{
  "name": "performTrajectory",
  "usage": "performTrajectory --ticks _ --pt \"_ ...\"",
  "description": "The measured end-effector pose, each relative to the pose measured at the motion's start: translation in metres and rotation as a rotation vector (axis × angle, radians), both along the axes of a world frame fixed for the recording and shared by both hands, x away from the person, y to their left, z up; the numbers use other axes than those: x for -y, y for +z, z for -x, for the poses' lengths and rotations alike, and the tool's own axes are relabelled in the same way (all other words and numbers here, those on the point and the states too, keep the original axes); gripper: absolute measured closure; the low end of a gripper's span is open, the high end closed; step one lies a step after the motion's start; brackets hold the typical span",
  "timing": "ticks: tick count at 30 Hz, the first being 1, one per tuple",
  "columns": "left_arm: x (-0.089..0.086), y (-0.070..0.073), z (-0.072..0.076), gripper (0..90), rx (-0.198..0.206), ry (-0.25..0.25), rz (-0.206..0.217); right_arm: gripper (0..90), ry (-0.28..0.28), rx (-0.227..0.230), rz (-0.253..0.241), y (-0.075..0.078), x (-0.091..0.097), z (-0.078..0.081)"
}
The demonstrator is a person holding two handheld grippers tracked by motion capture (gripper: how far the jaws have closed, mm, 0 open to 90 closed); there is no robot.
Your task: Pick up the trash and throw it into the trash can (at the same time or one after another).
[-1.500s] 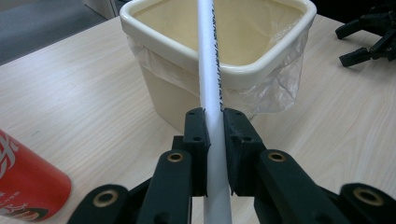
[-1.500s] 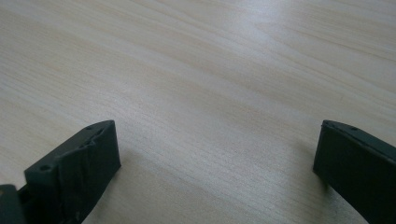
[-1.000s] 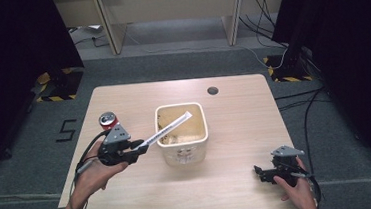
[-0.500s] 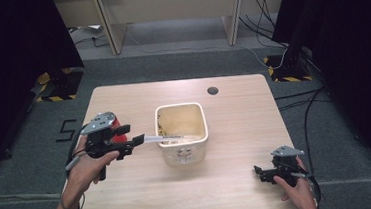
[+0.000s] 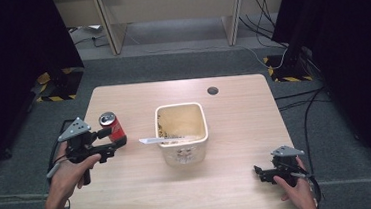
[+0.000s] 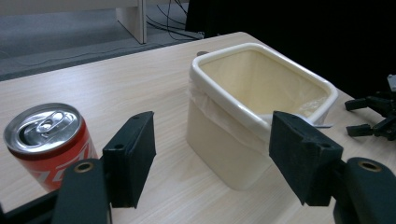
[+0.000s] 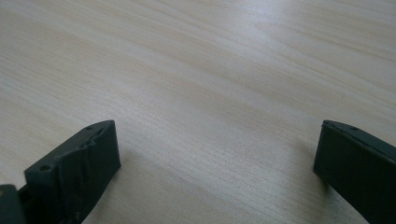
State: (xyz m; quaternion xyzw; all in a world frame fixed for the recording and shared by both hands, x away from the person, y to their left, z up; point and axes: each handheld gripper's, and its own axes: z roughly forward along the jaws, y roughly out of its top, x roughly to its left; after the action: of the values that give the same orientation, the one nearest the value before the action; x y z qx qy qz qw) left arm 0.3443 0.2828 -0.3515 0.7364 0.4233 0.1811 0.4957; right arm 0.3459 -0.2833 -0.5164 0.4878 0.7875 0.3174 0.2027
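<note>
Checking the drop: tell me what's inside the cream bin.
A white strip lies across the cream bin rim, partly inside; brownish specks dot the inner wall. The bottom isn't clearly visible.

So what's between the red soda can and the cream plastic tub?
In the high view, bare wooden table separates red soda can and cream plastic tub; a white strip overhangs the gap.

One can (image 5: 112, 128), one bin (image 5: 181, 133), one white strip (image 5: 159, 140).

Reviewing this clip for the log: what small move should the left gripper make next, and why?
Probably swing toward the red can and centre it between the jaws. The left gripper is open and empty, the white strip already rests over the bin's rim, and the can stands beside it.
</note>
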Motion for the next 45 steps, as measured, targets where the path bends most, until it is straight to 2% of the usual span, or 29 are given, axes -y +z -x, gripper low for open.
performTrajectory --ticks 4,11,23,38,45 --pt "-0.001 -0.009 0.0 29.9 0.002 0.019 -0.013 0.3 0.0 0.0 0.0 0.0 0.0 0.0" --pt "-0.001 -0.026 -0.002 26.1 0.009 0.073 -0.066 0.3 0.0 0.0 0.0 0.0 0.0 0.0" --pt "-0.006 -0.051 -0.01 17.8 0.008 0.159 -0.075 0.3 0.0 0.0 0.0 0.0 0.0 0.0" --pt "-0.008 -0.076 -0.013 18.1 0.007 0.187 -0.085 0.3 0.0 0.0 0.0 0.0 0.0 0.0" --pt "-0.015 -0.093 -0.013 18.1 -0.009 0.208 -0.099 0.4 0.0 0.001 0.001 0.0 0.0 0.0"
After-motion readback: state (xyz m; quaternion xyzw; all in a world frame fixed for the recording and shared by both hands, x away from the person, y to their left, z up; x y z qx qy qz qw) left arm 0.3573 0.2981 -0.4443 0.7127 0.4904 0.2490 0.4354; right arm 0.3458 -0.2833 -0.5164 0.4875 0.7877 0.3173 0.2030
